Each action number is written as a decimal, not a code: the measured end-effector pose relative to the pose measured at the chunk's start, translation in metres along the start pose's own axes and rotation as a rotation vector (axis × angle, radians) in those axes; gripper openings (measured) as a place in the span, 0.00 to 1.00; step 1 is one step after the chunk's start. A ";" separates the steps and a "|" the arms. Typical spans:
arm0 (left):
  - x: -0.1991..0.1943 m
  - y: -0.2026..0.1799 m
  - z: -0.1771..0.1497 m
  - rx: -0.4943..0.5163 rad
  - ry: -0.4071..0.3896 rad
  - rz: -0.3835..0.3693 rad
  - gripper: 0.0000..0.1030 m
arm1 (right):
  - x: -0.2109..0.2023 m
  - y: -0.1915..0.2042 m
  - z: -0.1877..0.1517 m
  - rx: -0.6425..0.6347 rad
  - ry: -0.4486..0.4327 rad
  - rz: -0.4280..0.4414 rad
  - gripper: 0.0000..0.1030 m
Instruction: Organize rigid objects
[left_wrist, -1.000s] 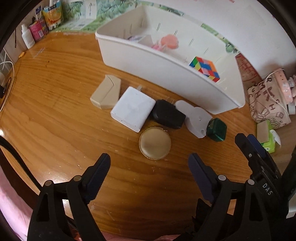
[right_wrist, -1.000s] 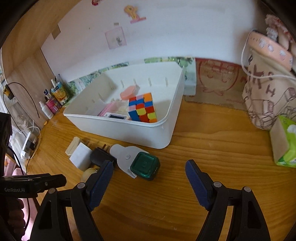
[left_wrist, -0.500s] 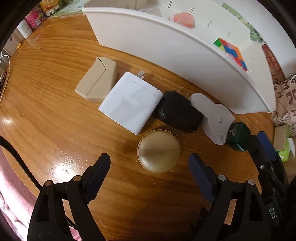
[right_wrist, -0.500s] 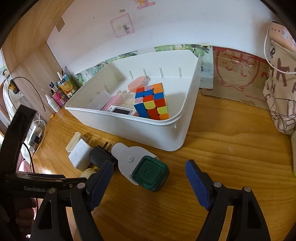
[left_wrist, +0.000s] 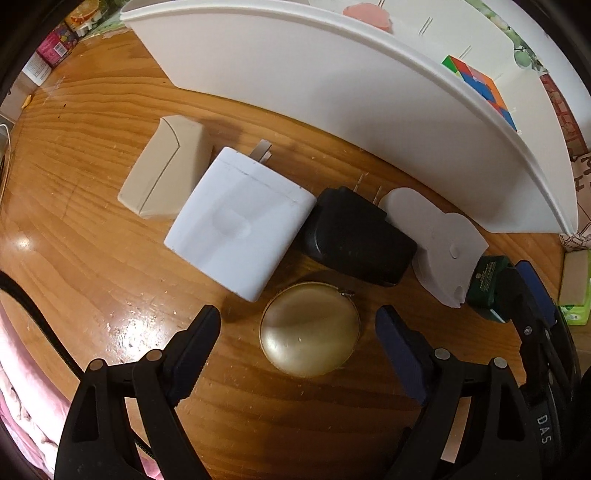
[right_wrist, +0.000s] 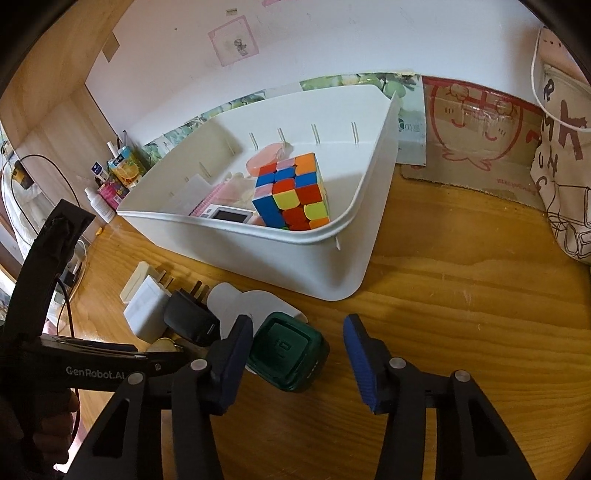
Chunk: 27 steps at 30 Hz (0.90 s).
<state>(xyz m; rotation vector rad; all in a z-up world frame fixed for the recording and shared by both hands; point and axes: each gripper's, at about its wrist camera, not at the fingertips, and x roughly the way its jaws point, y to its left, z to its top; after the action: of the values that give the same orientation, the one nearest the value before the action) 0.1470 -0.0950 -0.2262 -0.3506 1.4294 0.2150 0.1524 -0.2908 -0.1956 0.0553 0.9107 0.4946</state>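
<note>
A round gold compact (left_wrist: 310, 332) lies on the wooden table between the fingers of my left gripper (left_wrist: 297, 325), which points straight down and stands open around it without touching. Behind it lie a beige box (left_wrist: 166, 173), a white charger (left_wrist: 240, 229), a black charger (left_wrist: 358, 236) and a flat white piece (left_wrist: 439, 236). My right gripper (right_wrist: 297, 332) straddles a dark green box (right_wrist: 288, 350). Its jaws are closing, with the left pad close to the box and a gap on the right. The white bin (right_wrist: 332, 266) holds a colour cube (right_wrist: 291, 192).
The bin also holds a pink round thing (right_wrist: 266, 158) and a small device with a screen (right_wrist: 232, 214). Bottles and cartons (right_wrist: 118, 177) stand at the back left. A patterned bag (right_wrist: 565, 155) is on the right, and a green tissue pack (left_wrist: 572, 291) lies beside it.
My left gripper has sunk towards the table and come over the gold compact. My right gripper has come down around the green box, and its fingers have drawn closer together.
</note>
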 end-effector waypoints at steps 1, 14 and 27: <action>0.001 0.000 0.001 -0.001 0.001 -0.001 0.83 | 0.000 0.000 0.000 0.002 -0.002 0.003 0.49; 0.000 -0.003 0.023 -0.007 -0.029 0.001 0.52 | -0.001 0.003 0.000 -0.008 -0.014 0.027 0.34; -0.009 0.026 0.002 -0.045 -0.040 -0.060 0.49 | -0.008 0.013 0.000 -0.052 -0.008 0.030 0.14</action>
<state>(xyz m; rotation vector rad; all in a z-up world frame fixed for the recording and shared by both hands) 0.1385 -0.0696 -0.2203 -0.4234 1.3741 0.2043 0.1432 -0.2828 -0.1863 0.0238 0.8896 0.5450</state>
